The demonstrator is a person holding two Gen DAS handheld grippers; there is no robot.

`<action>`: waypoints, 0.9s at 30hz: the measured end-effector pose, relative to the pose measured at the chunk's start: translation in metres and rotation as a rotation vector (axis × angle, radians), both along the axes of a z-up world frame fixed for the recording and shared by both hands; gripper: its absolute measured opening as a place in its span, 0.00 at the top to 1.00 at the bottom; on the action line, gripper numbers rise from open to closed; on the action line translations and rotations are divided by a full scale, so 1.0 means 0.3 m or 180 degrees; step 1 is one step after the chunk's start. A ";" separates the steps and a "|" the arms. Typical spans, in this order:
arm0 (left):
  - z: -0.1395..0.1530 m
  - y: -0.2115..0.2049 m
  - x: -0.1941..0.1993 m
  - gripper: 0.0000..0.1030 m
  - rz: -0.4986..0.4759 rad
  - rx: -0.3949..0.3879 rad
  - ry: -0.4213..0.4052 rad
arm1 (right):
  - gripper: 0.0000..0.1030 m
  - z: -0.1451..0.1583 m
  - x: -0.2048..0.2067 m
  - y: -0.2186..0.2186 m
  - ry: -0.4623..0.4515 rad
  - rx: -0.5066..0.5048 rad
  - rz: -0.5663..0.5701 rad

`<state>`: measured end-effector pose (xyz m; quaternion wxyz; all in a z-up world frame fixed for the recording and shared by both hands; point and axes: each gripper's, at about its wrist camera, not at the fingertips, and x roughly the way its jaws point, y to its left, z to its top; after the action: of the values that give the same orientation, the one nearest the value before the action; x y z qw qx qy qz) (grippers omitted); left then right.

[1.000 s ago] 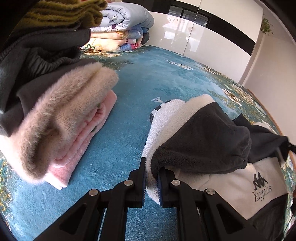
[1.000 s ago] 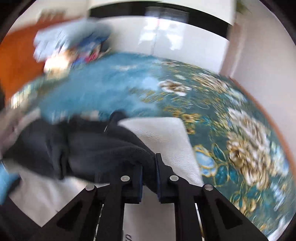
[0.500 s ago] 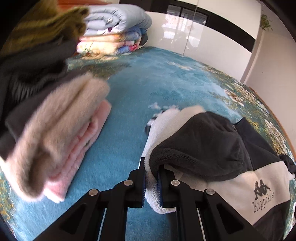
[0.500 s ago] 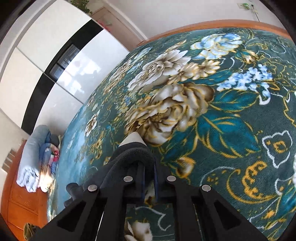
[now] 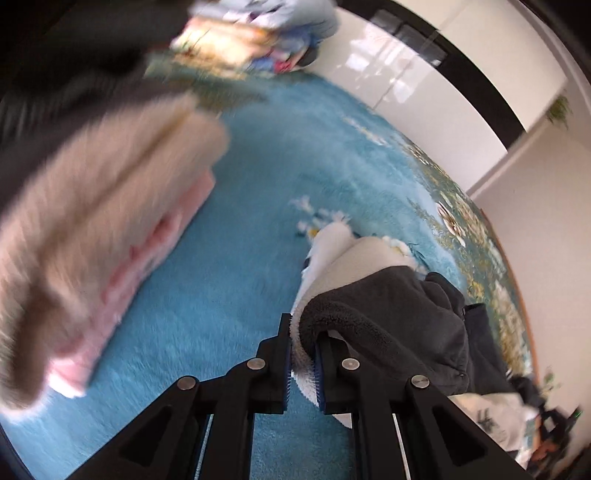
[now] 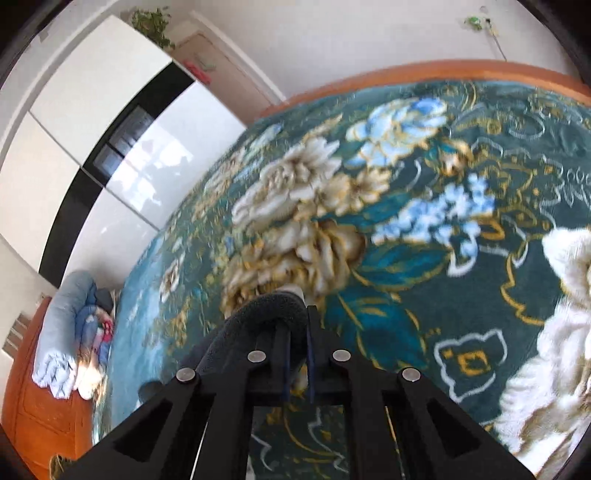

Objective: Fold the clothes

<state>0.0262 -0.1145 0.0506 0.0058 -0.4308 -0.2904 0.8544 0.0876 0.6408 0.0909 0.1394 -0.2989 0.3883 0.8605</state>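
Observation:
A dark grey and white fleece garment (image 5: 391, 314) with a white fleecy lining lies bunched on the blue floral blanket (image 5: 236, 280). My left gripper (image 5: 303, 354) is shut on its folded edge, where grey and white layers meet. My right gripper (image 6: 297, 332) is shut on another dark grey part of the same garment (image 6: 266, 314), held up above the dark green flowered part of the blanket (image 6: 406, 266). The rest of the garment is hidden below the right gripper.
A stack of folded clothes, beige fluffy and pink (image 5: 92, 236), sits close on the left, blurred. Folded quilts (image 5: 258, 33) lie at the far end, also in the right wrist view (image 6: 70, 332). White wardrobe doors (image 5: 424, 81) and an orange wooden bed edge (image 6: 443, 74) bound the bed.
My left gripper has swung with the garment's edge, and the folded stack now looms larger on the left. My right gripper lifted its grey part high and tilted toward the flowered blanket.

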 end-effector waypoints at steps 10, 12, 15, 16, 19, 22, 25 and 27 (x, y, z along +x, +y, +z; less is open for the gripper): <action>0.082 0.041 0.189 0.40 -0.0365 0.0100 0.0092 | 0.76 -0.016 0.117 -0.119 -0.0182 -0.0229 0.0445; 0.085 0.082 0.254 0.39 -0.0550 0.0021 0.0058 | 0.60 -0.026 0.185 -0.171 -0.0111 -0.0276 0.0562; 0.074 0.147 0.351 0.39 -0.0817 -0.0047 -0.0049 | 0.59 -0.060 0.307 -0.294 -0.0094 -0.0259 0.0746; 0.064 0.174 0.387 0.39 -0.0920 -0.0075 -0.0117 | 0.59 -0.070 0.344 -0.337 -0.0110 -0.0204 0.0804; 0.058 0.234 0.479 0.39 -0.1180 -0.0124 -0.0241 | 0.59 -0.098 0.448 -0.460 -0.0131 -0.0053 0.0922; 0.049 0.293 0.565 0.39 -0.1465 -0.0078 -0.0342 | 0.59 -0.139 0.548 -0.568 -0.0118 -0.0042 0.1011; 0.027 0.346 0.620 0.39 -0.1642 -0.0103 -0.0431 | 0.59 -0.175 0.620 -0.627 -0.0093 -0.0133 0.1013; 0.014 0.368 0.635 0.41 -0.1624 -0.0090 -0.0464 | 0.59 -0.192 0.653 -0.652 -0.0102 -0.0186 0.1018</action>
<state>0.2167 -0.0040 0.0547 0.1940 -0.5504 -0.1602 0.7961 0.2836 0.4452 0.0334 -0.0020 -0.3745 0.3584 0.8552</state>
